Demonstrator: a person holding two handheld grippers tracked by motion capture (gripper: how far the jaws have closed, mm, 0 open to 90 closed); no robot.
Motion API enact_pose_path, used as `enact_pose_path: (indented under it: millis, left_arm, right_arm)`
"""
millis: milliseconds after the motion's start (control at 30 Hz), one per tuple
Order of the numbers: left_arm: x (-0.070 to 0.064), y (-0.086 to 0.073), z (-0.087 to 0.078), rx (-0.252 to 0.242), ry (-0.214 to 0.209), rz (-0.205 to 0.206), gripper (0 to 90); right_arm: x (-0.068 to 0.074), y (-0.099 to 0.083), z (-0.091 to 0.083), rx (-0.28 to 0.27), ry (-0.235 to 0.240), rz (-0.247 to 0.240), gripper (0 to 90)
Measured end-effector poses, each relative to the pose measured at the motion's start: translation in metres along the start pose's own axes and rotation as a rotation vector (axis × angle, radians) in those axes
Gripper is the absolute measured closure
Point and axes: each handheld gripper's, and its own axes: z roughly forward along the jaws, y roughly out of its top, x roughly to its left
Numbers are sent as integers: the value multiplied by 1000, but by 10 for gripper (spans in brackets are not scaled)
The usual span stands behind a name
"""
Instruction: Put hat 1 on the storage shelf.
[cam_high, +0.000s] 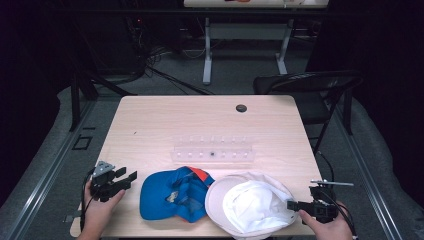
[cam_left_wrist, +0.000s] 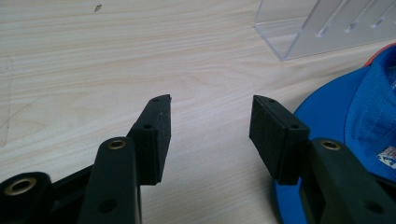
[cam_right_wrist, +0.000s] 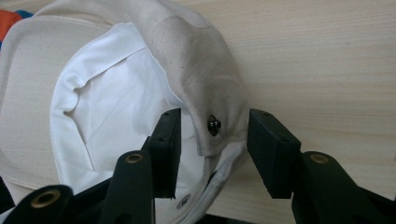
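- Right hand-held gripper (cam_right_wrist: 212, 149): jaws apart, straddling the folded edge of the white hat (cam_right_wrist: 116, 116) near a small dark snap; not yet pinched on it, as far as the right gripper view showed.
- Left hand-held gripper (cam_left_wrist: 210, 135): jaws apart, holding nothing, over bare counter (cam_left_wrist: 116, 56) just beside the brim of the blue cap (cam_left_wrist: 327, 116).
- White hat lay upside down at the near right of the counter, its rim touching or overlapping the blue cap at the near middle; which, could not be told.
- Clear plastic rack (cam_high: 212, 149) stood behind both hats, apart from them.
- Judged progress: early. Neither hat lifted or gripped; the grasp on the white hat looked about to start, and everything after it was left to do.
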Motion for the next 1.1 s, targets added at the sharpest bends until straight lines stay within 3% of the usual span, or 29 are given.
enact_pose_path:
  millis: [67, 200, 267, 533, 800, 967, 1100]
  left_arm:
    - [-1, 0, 1, 0, -1, 1, 489]
    - [-2, 0, 1, 4, -4, 7, 489]
    - [-1, 0, 2, 6, -3, 6, 489]
    - [-1, 0, 3, 5, -5, 3, 488]
    - [0, 0, 2, 16, -6, 3, 488]
    - [0, 0, 3, 11, -4, 6, 489]
    - [0, 0, 3, 7, -6, 4, 488]
  right_arm:
    - [0, 1, 6, -4, 2, -15, 584]
    - [2, 8, 11, -14, -30, -34, 772]
    - [3, 13, 11, -25, -28, -36, 819]
    - [4, 38, 20, -68, -56, -34, 829]
    - [-2, 66, 26, -52, -88, -20, 828]
    - [-5, 79, 24, -54, -85, -23, 821]
    - [-6, 86, 22, -13, -88, -40, 738]
